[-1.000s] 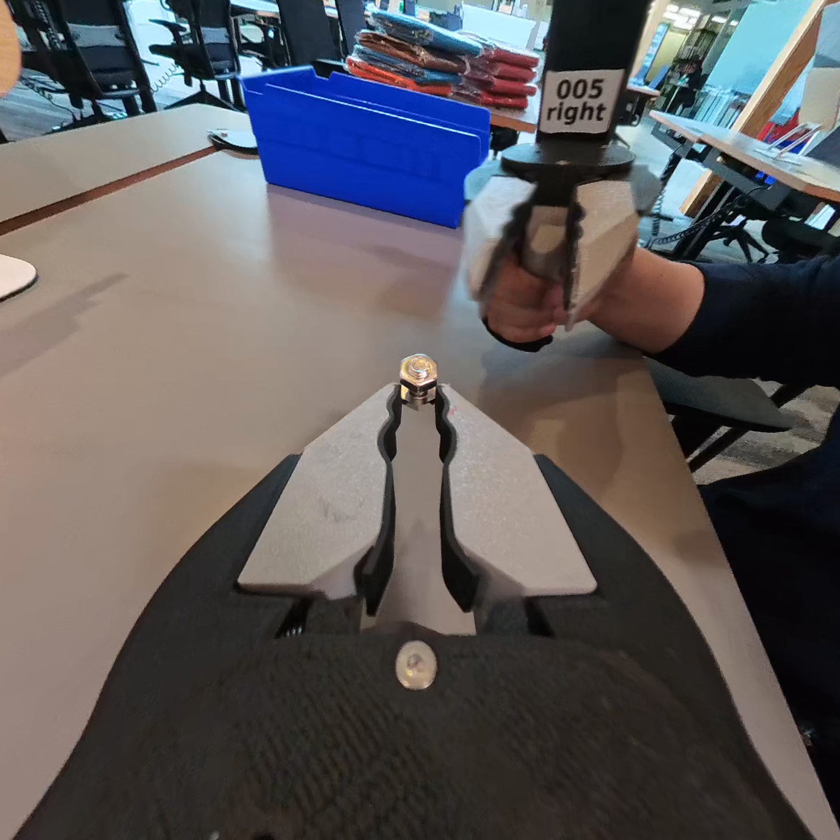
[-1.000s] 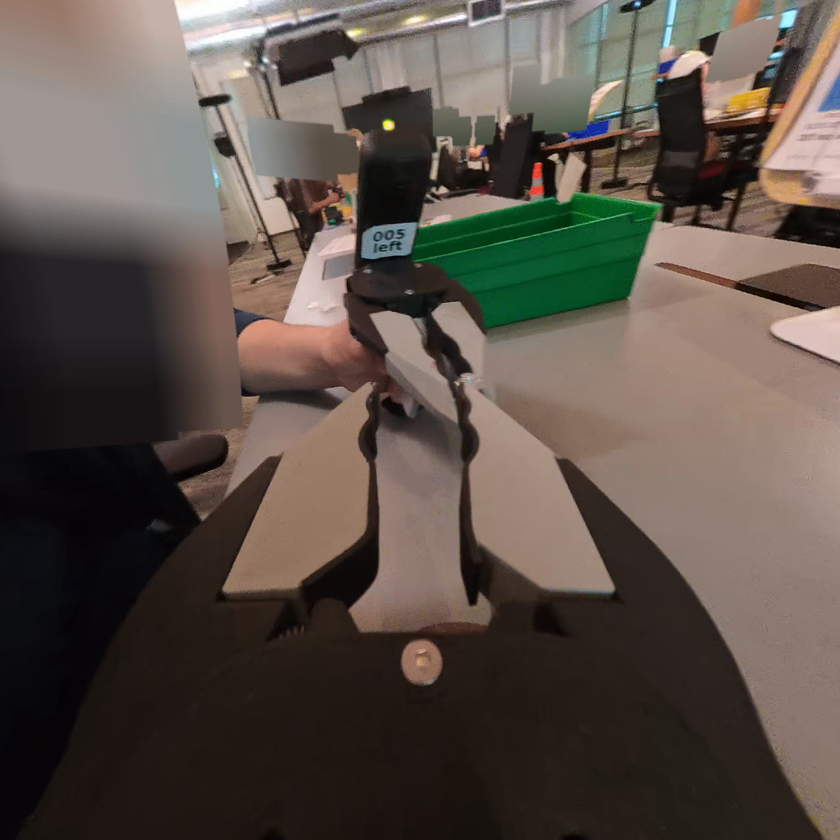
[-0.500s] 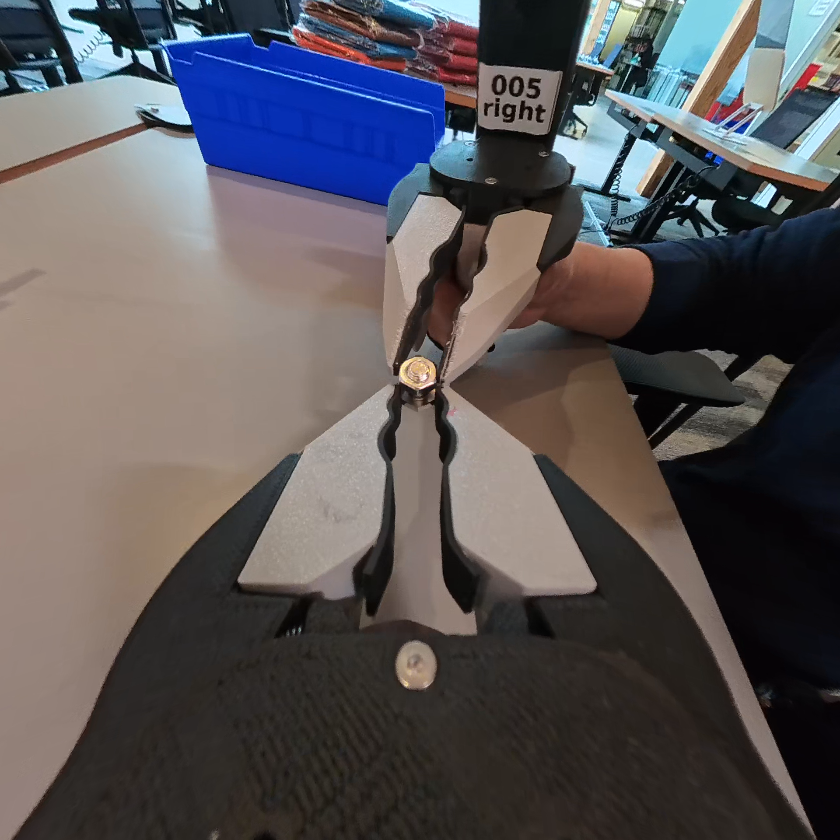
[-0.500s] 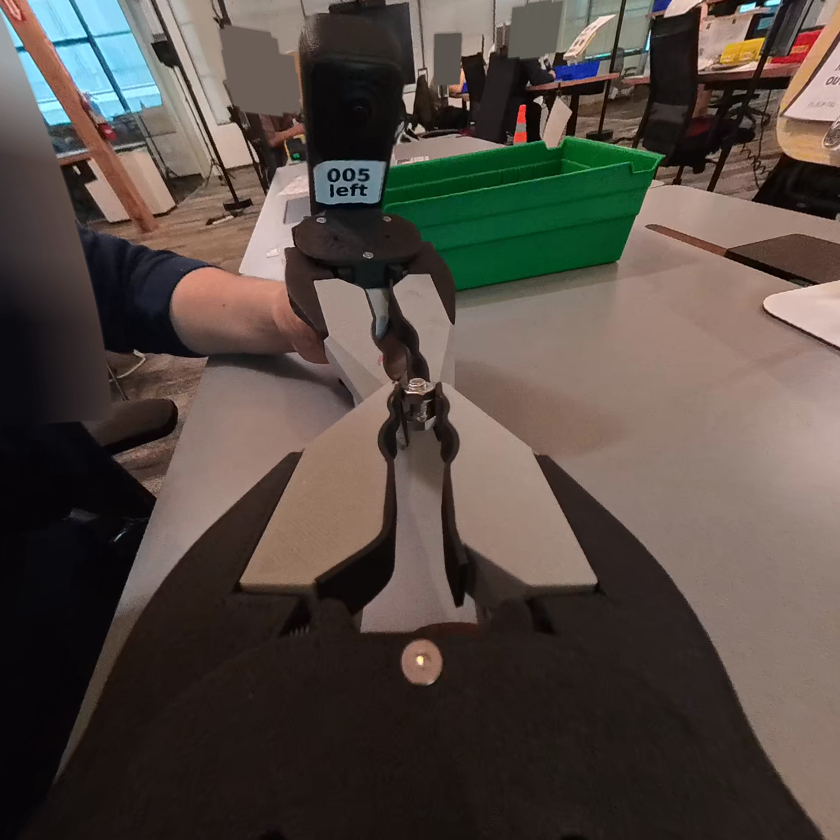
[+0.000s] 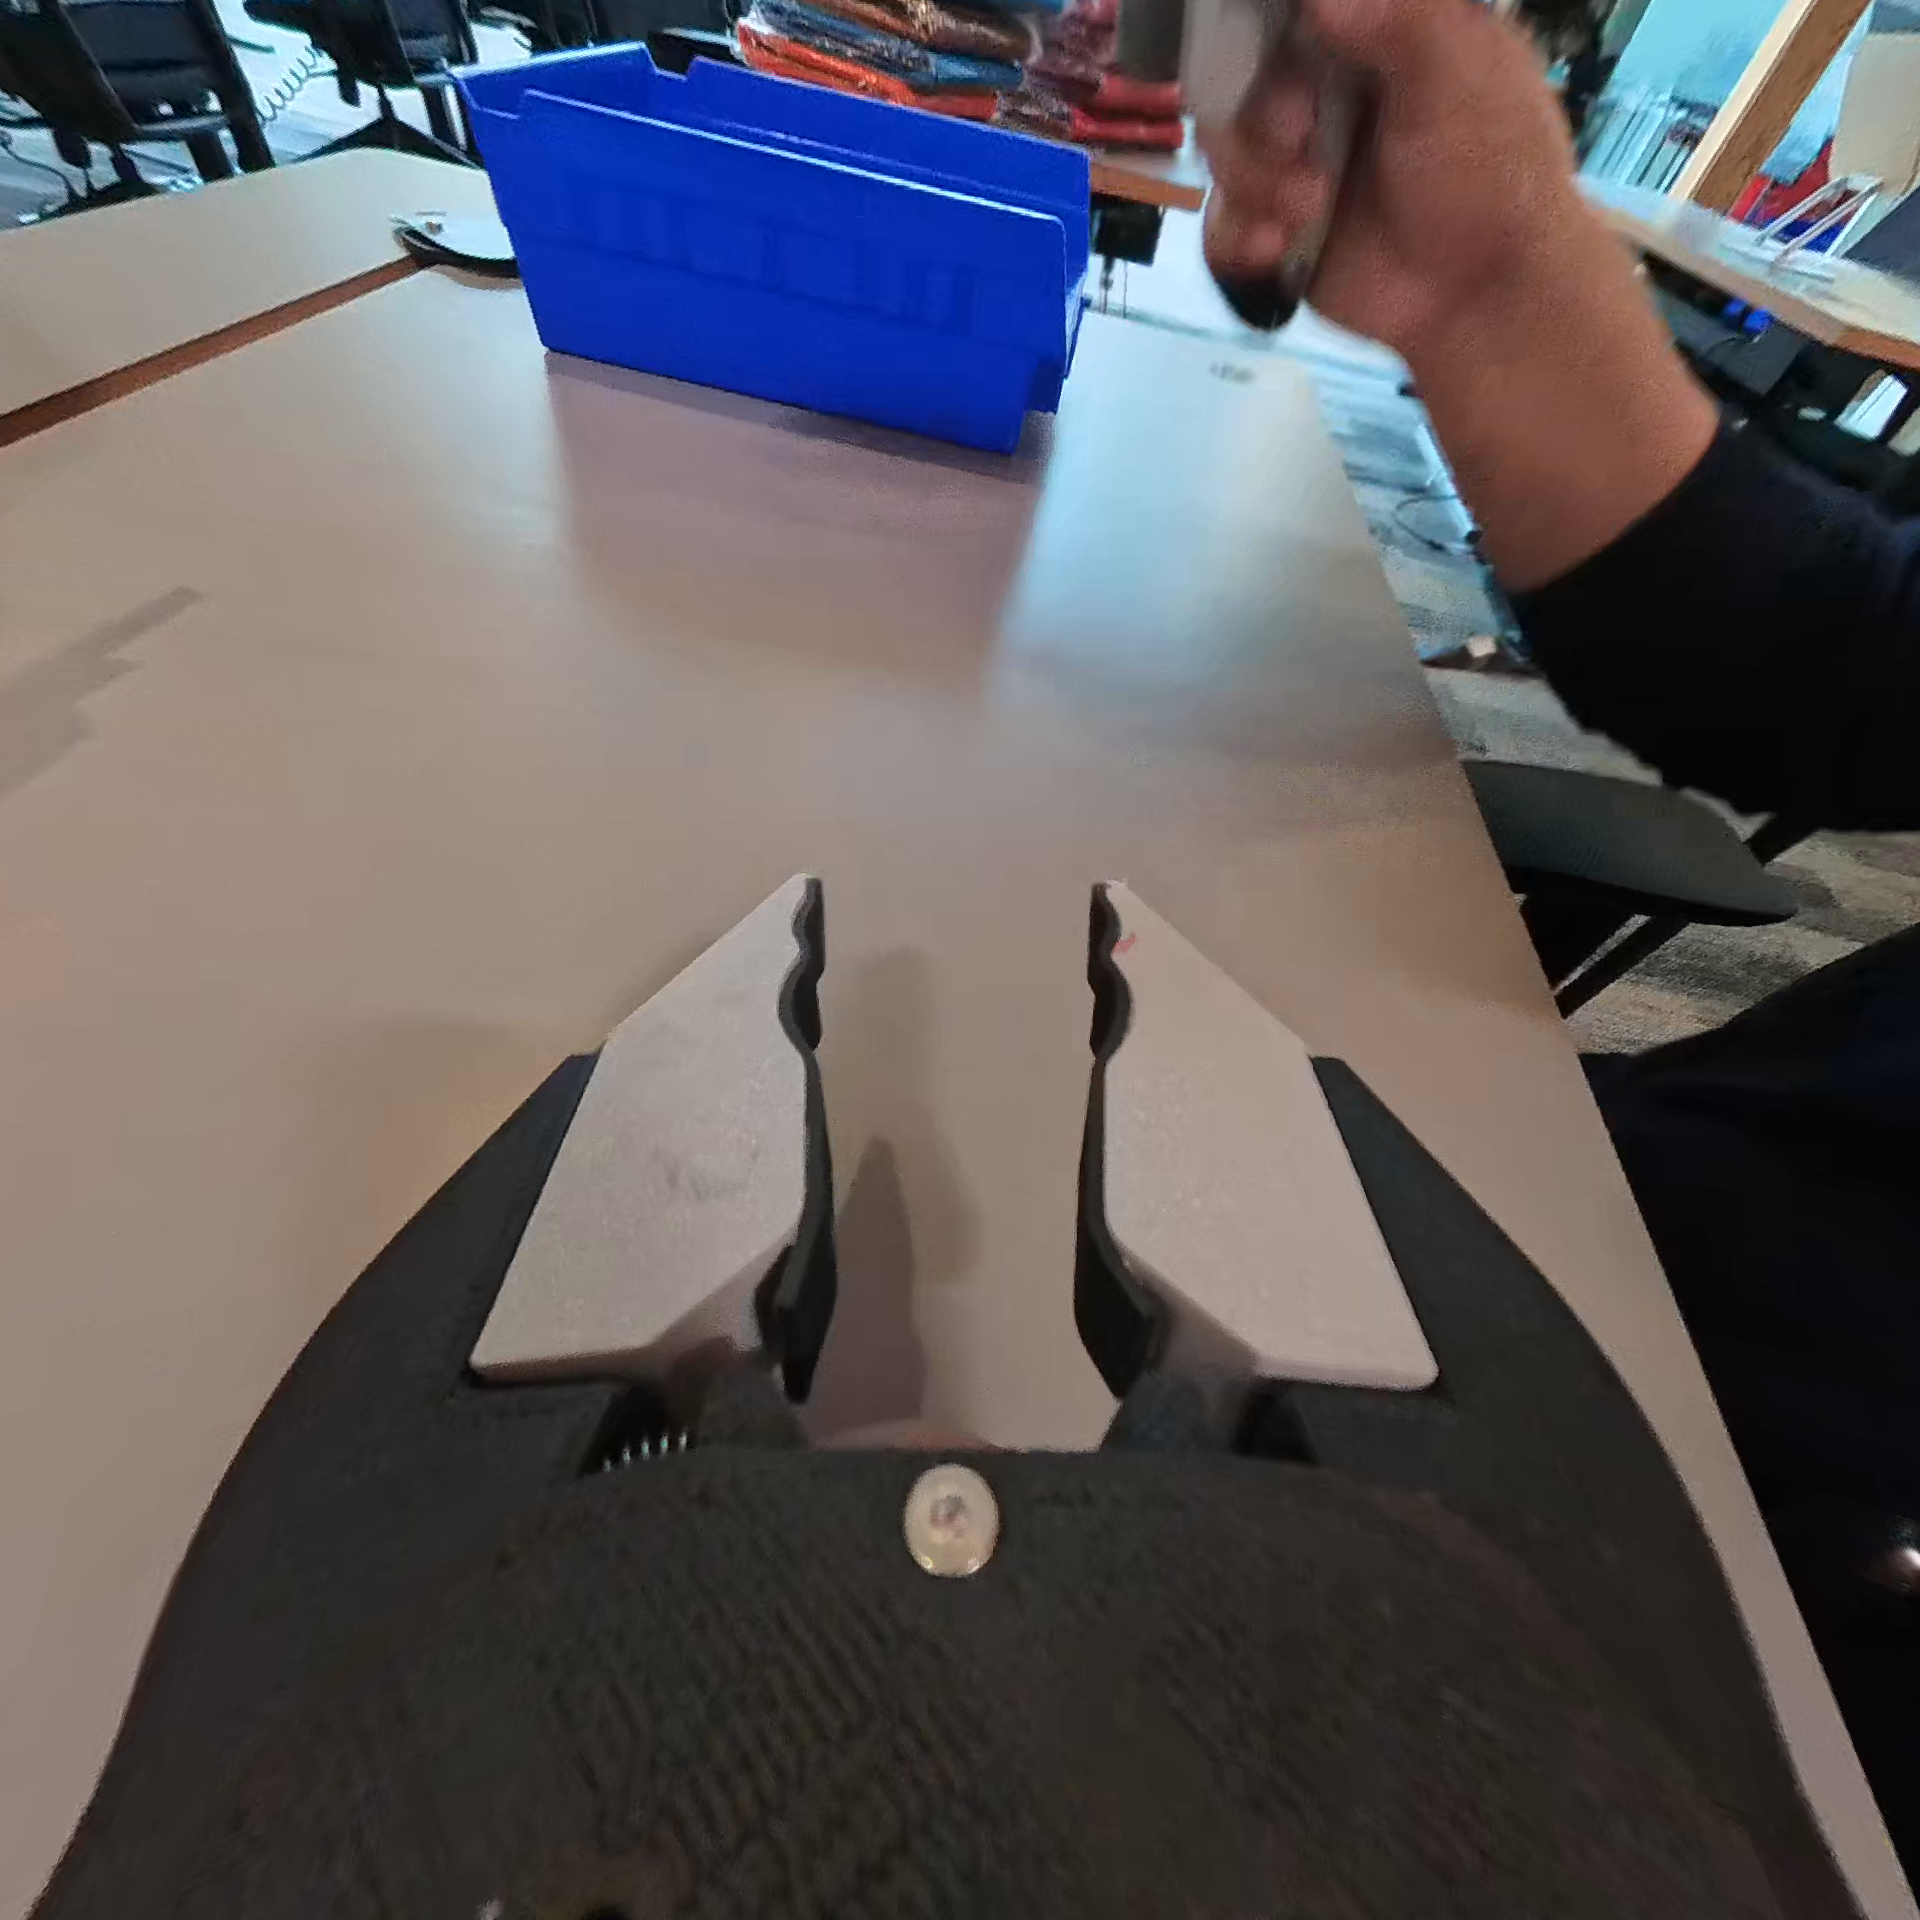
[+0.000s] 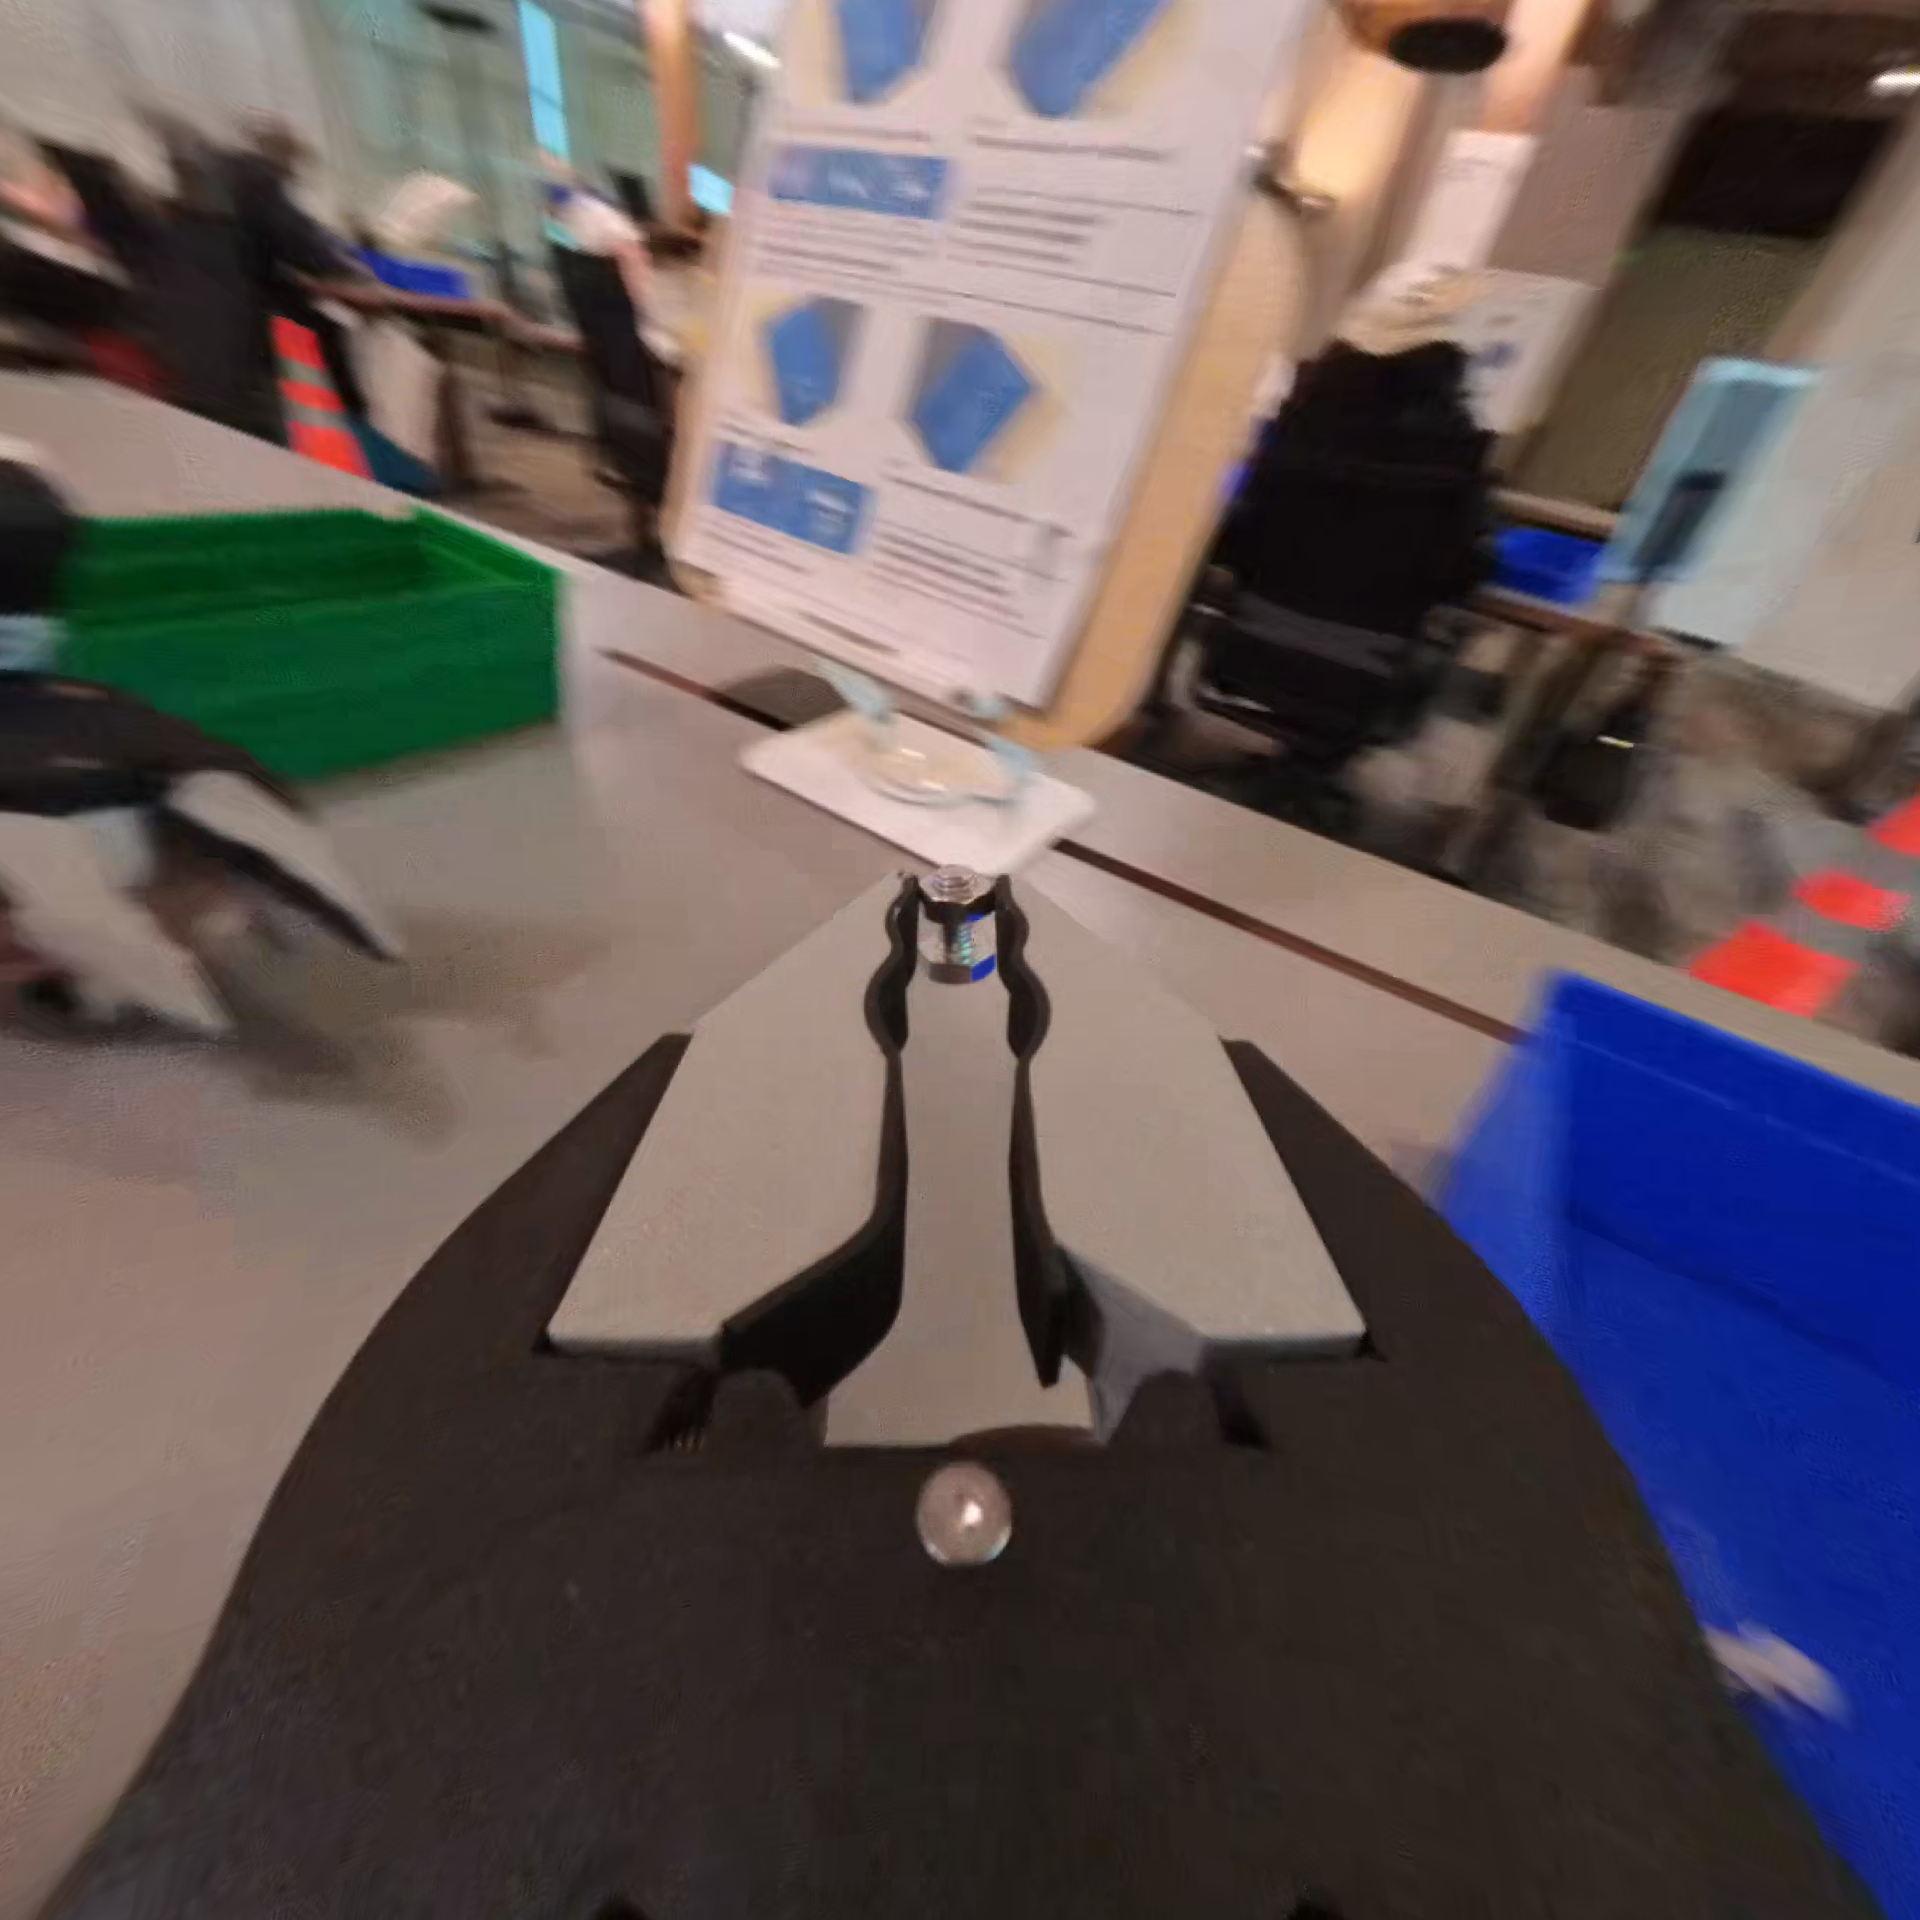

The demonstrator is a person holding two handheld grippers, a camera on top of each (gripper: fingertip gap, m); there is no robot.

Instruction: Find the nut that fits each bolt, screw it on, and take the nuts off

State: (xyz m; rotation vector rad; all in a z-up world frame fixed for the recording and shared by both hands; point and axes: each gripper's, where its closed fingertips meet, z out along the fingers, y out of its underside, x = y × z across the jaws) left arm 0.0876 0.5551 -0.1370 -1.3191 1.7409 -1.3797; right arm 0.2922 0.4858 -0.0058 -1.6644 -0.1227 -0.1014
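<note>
My right gripper (image 6: 951, 914) is shut on a silver bolt with a nut screwed on it (image 6: 951, 930). The fingertips press on the nut at the top and the bolt head hangs below between the pads. My left gripper (image 5: 954, 914) is open wide above the bare table (image 5: 520, 727) with nothing between its fingers. It also shows blurred at the left of the right wrist view (image 6: 156, 821). In the left wrist view a person's hand (image 5: 1382, 177) at the upper right grips the right gripper's handle; its fingers are out of that frame.
A blue bin (image 5: 790, 229) stands at the table's far side and shows close at the right in the right wrist view (image 6: 1714, 1247). A green bin (image 6: 301, 634) is at the left. A sign on a clear stand (image 6: 914, 790) stands ahead. The table edge runs along the right (image 5: 1475, 831).
The left gripper let go of the bolt and opened wide. The right gripper, shut on the nut end, carried the bolt away and swung right toward the blue bin.
</note>
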